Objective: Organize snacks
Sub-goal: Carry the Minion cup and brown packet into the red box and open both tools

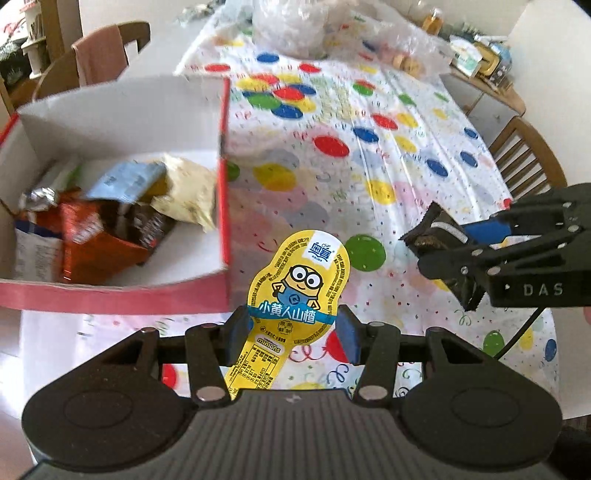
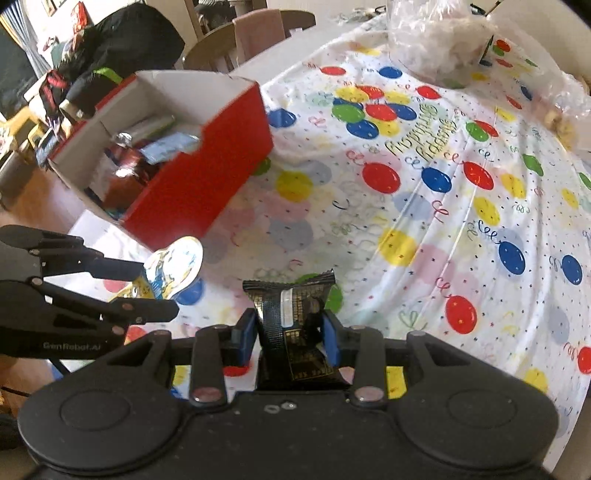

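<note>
My left gripper is shut on a yellow Minion snack pack and holds it above the table, just right of the red cardboard box. The box holds several snack packets. My right gripper is shut on a black snack packet and holds it over the tablecloth. In the left wrist view the right gripper is at the right with the black packet. In the right wrist view the left gripper is at the left with the yellow pack, near the red box.
A balloon-print tablecloth covers the table. Clear plastic bags with snacks lie at the far end. Wooden chairs stand at the far left and the right. A cluttered side shelf is at the far right.
</note>
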